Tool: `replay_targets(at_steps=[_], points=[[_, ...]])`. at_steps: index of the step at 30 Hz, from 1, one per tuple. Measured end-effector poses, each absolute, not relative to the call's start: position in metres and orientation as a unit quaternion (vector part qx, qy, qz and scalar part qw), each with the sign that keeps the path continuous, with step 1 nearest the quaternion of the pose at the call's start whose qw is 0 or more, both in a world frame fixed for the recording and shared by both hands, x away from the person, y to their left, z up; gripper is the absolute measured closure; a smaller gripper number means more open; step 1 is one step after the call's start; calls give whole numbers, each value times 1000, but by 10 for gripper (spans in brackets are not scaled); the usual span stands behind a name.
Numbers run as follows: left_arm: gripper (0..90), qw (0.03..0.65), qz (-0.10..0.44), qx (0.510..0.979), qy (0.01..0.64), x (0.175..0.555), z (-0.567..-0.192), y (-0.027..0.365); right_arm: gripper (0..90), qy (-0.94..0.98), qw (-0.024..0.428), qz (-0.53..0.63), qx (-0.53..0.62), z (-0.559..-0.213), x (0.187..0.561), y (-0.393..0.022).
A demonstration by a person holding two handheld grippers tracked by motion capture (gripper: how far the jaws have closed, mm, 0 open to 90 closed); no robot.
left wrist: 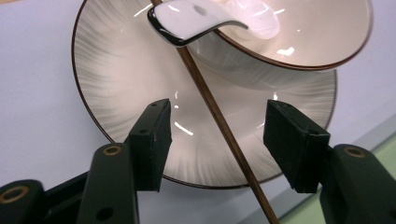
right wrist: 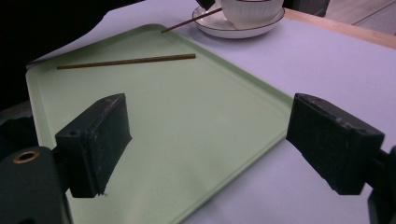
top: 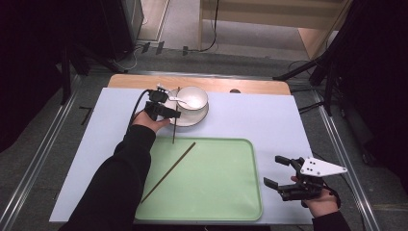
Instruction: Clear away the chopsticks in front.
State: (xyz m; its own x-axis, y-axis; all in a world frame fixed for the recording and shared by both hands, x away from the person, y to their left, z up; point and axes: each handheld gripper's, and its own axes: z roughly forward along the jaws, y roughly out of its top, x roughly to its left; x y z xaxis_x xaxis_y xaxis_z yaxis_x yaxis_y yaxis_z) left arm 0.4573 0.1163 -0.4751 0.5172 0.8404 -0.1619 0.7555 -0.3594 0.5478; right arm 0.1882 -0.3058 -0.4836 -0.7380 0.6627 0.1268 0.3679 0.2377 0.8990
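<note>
A white bowl (top: 194, 97) with a white spoon (top: 182, 100) in it stands on a brown-rimmed plate (top: 190, 118) at the back of the table. One brown chopstick (top: 175, 120) leans across the plate's left side, its lower end at the green tray (top: 226, 192). My left gripper (top: 171, 107) is open at the plate, and the chopstick (left wrist: 219, 122) runs between its jaws without being pinched, under the spoon (left wrist: 194, 21). A second chopstick (top: 168, 172) lies slanted on the tray. My right gripper (top: 274, 171) is open and holds nothing, just right of the tray (right wrist: 187, 121).
A pale sheet (top: 269, 120) covers the table, with a wooden edge (top: 216, 84) showing at the back. Rails run along both sides. In the right gripper view the lying chopstick (right wrist: 126, 61) and the plate (right wrist: 233, 30) sit far ahead.
</note>
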Motion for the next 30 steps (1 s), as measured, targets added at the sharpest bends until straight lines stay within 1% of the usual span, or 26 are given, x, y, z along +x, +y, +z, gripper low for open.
replay_targets(at_steps=[10,15,17,19,25,28,30], points=[[594,293,81,805,510,464,-484,112,141,773,141,521,333,-484,188,-306],[659,292,70,798,522,468,-488,111,141,772,140,523,333,-484,188,-306],[697,291,67,794,530,469,-490,111,141,771,139,524,334,-483,188,-306],[715,289,51,785,545,471,-491,112,141,771,139,524,334,-483,188,-306],[819,285,61,774,562,474,-493,117,141,771,140,524,334,-483,188,-307],[855,285,66,770,567,475,-493,118,141,771,141,525,333,-483,188,-307],[857,285,65,769,569,476,-492,120,141,770,141,526,332,-483,188,-307]])
